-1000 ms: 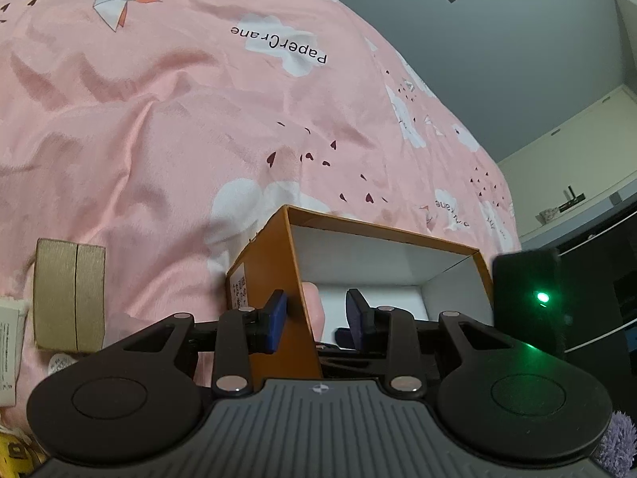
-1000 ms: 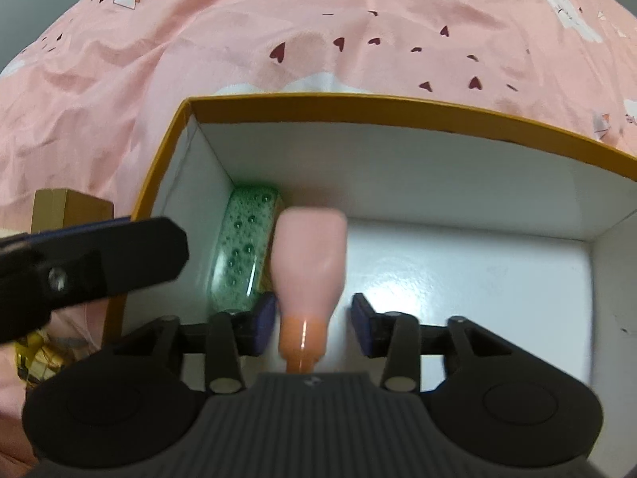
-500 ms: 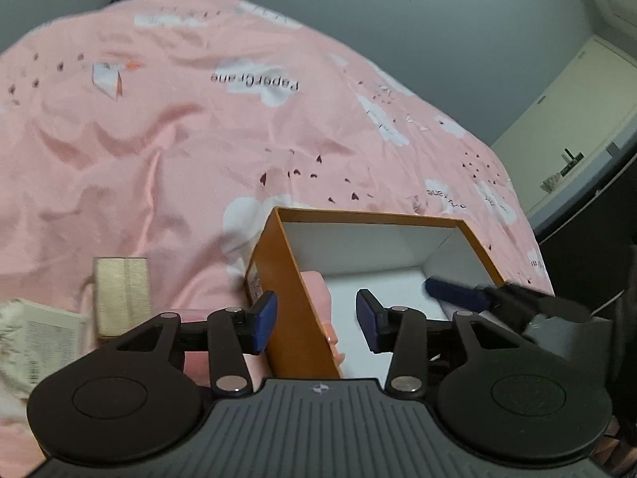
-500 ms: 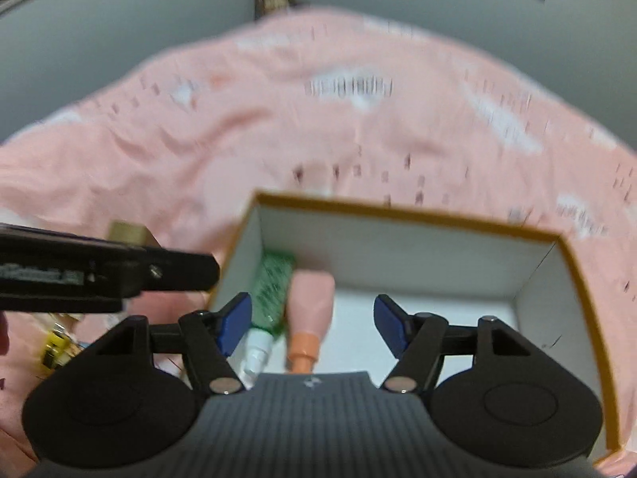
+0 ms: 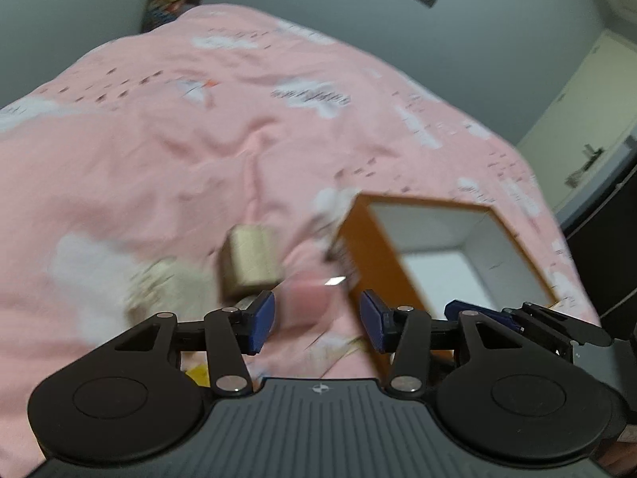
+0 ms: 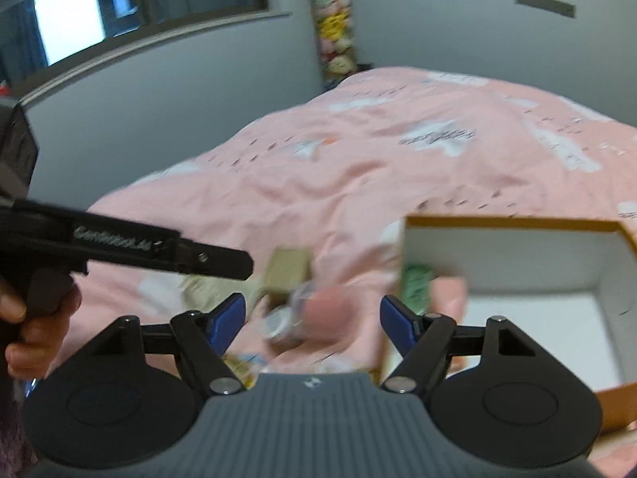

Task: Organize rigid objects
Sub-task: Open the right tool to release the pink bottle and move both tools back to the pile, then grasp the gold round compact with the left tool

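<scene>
- My left gripper (image 5: pixel 316 324) has its jaws opening, with nothing clamped between them; behind the gap I see only pink bedding and a blurred pink thing (image 5: pixel 306 298) lying on it.
- My right gripper (image 6: pixel 312 316) is also opening and holds nothing; its blue pads (image 6: pixel 229 318) stand wide apart above a small blurred heap of items (image 6: pixel 284 322).
- The box (image 6: pixel 513 223), orange outside and white inside, sits open on the bed (image 5: pixel 159 151), to the right of both grippers.
- Inside the box, against its left wall, lie a green bottle (image 6: pixel 416 283) and a pink bottle (image 6: pixel 448 298), side by side.
- A gold block (image 5: pixel 251 263) rests on the bedding just left of the box; a pale crumpled packet (image 5: pixel 163 283) lies to its left.
- In the right wrist view my left gripper's finger (image 6: pixel 167 251) reaches in from the left, with the hand (image 6: pixel 32 318) on its handle.
- Both views are motion-blurred, so the small items near the grippers I cannot identify.
</scene>
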{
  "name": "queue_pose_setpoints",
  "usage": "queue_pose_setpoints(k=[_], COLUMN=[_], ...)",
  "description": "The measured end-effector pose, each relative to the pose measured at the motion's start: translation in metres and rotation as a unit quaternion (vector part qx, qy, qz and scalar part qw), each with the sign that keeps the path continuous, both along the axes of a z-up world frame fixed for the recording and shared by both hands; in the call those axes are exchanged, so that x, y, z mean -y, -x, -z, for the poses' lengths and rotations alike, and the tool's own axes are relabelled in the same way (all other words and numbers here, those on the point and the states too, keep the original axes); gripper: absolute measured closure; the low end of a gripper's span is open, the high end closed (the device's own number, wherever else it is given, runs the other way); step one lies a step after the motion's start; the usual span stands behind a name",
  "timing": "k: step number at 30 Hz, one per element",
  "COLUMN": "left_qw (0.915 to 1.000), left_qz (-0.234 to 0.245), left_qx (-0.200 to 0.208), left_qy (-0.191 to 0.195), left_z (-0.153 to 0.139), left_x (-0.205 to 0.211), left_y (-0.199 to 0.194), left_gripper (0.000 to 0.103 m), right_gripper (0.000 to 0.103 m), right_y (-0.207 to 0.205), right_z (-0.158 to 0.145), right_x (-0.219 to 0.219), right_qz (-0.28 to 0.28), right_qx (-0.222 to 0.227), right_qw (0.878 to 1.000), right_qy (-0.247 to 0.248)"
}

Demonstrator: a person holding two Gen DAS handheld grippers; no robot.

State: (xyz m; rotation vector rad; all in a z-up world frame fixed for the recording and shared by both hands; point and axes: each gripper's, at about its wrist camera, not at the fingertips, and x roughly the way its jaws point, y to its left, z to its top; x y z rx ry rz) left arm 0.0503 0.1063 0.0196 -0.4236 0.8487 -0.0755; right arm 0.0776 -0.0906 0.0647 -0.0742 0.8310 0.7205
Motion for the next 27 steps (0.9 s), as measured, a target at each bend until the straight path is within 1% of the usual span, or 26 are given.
queue_pose_setpoints(k=[1, 2, 3, 4, 8, 10, 12, 14, 15, 17, 21, 22, 24, 26, 27], left_qw=[1.0, 0.9999, 0.9997, 0.9994, 0.997, 0.997, 0.9977, 0.9961, 0.9945, 0.9901, 0.9841, 0.9823, 0.9761, 0.9713, 0.9685], left_qz=[-0.001, -0.003, -0.006, -0.01, -0.016, -0.005, 0.011, 0.038, 0.047, 0.065, 0.092, 0.096, 0.108, 0.111, 0.114], left_qx=[-0.007, -0.015, -0.022, -0.03, -0.051, -0.052, -0.041, -0.043, -0.044, -0.053, -0.064, -0.066, -0.069, -0.07, -0.07], left_qy=[-0.003, -0.005, -0.009, -0.016, -0.056, -0.058, -0.053, -0.067, -0.083, -0.113, -0.138, -0.146, -0.176, -0.199, -0.21], left_z=[0.004, 0.008, 0.013, 0.018, 0.033, 0.038, 0.039, 0.043, 0.045, 0.05, 0.062, 0.064, 0.069, 0.074, 0.077], left_x=[-0.003, -0.005, -0.007, -0.009, -0.01, -0.008, -0.005, 0.004, 0.009, 0.018, 0.033, 0.036, 0.046, 0.053, 0.057], left_y=[0.004, 0.009, 0.014, 0.019, 0.03, 0.034, 0.036, 0.035, 0.035, 0.035, 0.032, 0.031, 0.029, 0.029, 0.027], left_gripper=[0.046, 0.045, 0.045, 0.045, 0.044, 0.045, 0.045, 0.045, 0.047, 0.047, 0.048, 0.048, 0.048, 0.052, 0.057], right_gripper=[0.039, 0.045, 0.055, 0.058, 0.058, 0.059, 0.059, 0.059, 0.059, 0.059, 0.069, 0.07, 0.07, 0.07, 0.07], right_y=[0.006, 0.01, 0.014, 0.016, 0.014, 0.009, 0.003, 0.001, 0.0, -0.003, -0.005, -0.005, -0.005, -0.006, -0.006], right_z=[0.005, 0.011, 0.015, 0.021, 0.042, 0.051, 0.058, 0.064, 0.065, 0.067, 0.072, 0.073, 0.076, 0.078, 0.079], right_x=[-0.009, -0.016, -0.023, -0.029, -0.045, -0.05, -0.052, -0.052, -0.051, -0.05, -0.047, -0.047, -0.046, -0.045, -0.045], right_qz=[-0.013, -0.024, -0.034, -0.045, -0.064, -0.066, -0.057, -0.047, -0.043, -0.045, -0.056, -0.058, -0.058, -0.057, -0.057], right_qx=[-0.007, -0.012, -0.017, -0.025, -0.073, -0.097, -0.109, -0.109, -0.108, -0.104, -0.099, -0.099, -0.104, -0.112, -0.114], right_qw=[1.0, 0.999, 0.999, 0.998, 0.994, 0.992, 0.991, 0.99, 0.99, 0.99, 0.99, 0.989, 0.988, 0.988, 0.988], right_qy=[0.009, 0.02, 0.03, 0.04, 0.051, 0.05, 0.056, 0.071, 0.074, 0.078, 0.089, 0.093, 0.094, 0.09, 0.089])
